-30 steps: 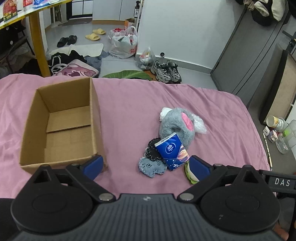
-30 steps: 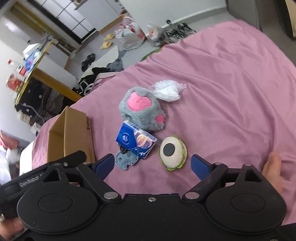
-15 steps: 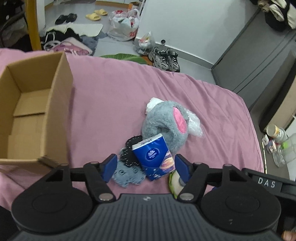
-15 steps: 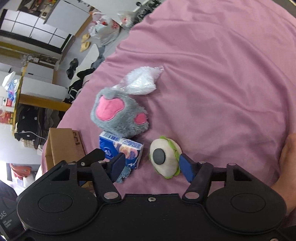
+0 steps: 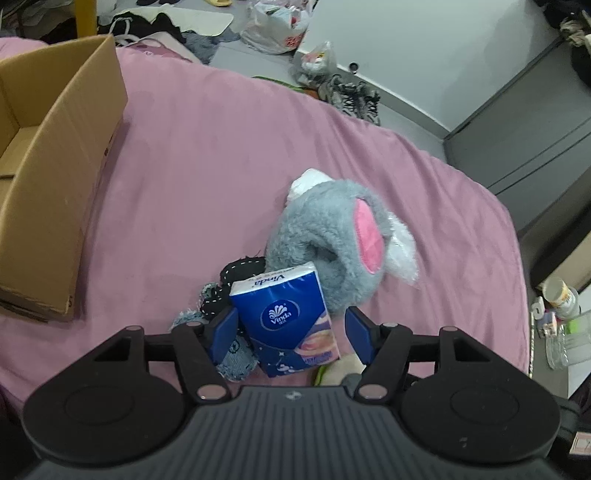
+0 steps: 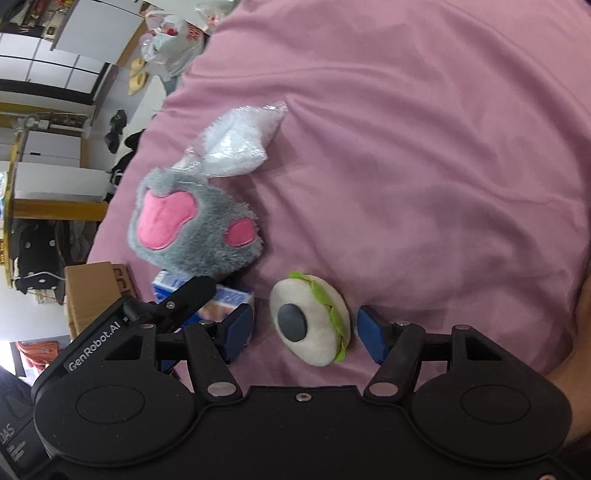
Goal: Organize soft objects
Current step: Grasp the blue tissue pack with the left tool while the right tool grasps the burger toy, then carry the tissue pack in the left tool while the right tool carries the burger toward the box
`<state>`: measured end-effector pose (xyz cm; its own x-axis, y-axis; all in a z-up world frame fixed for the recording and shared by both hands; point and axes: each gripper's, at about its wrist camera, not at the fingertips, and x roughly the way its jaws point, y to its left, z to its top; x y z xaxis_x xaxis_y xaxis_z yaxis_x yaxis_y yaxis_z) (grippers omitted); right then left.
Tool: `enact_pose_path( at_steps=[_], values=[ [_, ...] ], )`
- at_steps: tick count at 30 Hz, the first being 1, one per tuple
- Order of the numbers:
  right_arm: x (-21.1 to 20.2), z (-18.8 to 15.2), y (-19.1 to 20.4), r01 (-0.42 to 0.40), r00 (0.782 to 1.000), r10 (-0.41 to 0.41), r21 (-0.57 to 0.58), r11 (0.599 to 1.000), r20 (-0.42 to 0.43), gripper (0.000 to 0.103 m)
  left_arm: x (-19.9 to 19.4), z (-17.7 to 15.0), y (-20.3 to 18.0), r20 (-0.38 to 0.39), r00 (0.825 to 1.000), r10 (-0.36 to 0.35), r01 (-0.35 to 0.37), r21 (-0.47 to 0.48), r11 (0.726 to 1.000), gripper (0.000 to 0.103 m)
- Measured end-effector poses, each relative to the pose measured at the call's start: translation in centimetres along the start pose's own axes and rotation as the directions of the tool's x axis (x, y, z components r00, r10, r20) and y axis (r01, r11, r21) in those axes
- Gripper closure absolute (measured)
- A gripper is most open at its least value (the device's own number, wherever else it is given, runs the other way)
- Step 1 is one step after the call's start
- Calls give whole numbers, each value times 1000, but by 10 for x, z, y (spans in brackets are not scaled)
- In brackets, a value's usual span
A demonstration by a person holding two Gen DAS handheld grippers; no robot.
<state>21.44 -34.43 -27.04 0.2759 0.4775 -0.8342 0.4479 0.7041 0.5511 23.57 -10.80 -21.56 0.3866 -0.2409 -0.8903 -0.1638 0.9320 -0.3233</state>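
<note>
Nothing packed yet: the cardboard box [image 5: 55, 177] shows bare while the left gripper [image 5: 291, 332] straddles a tissue pack [image 5: 284, 317], the right gripper [image 6: 306, 334] a round cushion [image 6: 310, 321], both wide open.

place: we see a home bedroom | evidence: pink-sheeted bed [image 5: 258, 155], grey sneakers [image 5: 351, 98], yellow slippers [image 6: 137, 74], plastic shopping bags [image 5: 277, 26] on floor
</note>
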Motion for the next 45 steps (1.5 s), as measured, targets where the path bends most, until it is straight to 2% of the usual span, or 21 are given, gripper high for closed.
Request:
enact_pose_path(
  at_steps=[5,7,9,10,12,16,20,25,33,41,45],
  values=[
    [7,1,-2,16,1000,-16,9,1000,-16,42,13,-1,1,-19,999,31,-32,-25,999,40],
    [11,0,-1,29,999,-29,-1,1000,-23,48,16,0,0,-15,999,32,-33,-30,999,40],
    [15,-1,5,38,999,-39,-24,999,-33,61,19,-1,-1,-10,999,43,-43,-26,999,40],
    [15,-2,5,37,999,-37,-28,999,-33,64,20,-2,-2,-12,999,50,-50,-25,998,40],
    [13,-2,4,-6,1000,6,-17,1000,-30,69,20,-3,-3,-8,998,56,-56,-34,998,43],
    [0,-5,7,-37,999,38,-38,999,24,70,13,-6,-2,2,998,59,-59,-48,997,46],
    [-15,-10,10,-65,995,69,-59,996,71,70,3,-8,-10,21,998,65,-65,-16,998,46],
    [-28,-13,11,-107,989,116,-94,990,96,70,-18,-8,-14,64,996,67,-67,-3,998,46],
    [-57,-22,25,-183,961,214,-180,967,177,70,-56,-9,-19,123,989,84,-93,67,993,46],
    [-78,-35,35,-206,939,257,-225,952,227,70,-98,-5,-22,187,977,103,-131,142,981,46],
    [-88,-43,43,-203,932,265,-248,947,247,70,-112,-3,-19,193,977,96,-127,155,980,46]
  ],
)
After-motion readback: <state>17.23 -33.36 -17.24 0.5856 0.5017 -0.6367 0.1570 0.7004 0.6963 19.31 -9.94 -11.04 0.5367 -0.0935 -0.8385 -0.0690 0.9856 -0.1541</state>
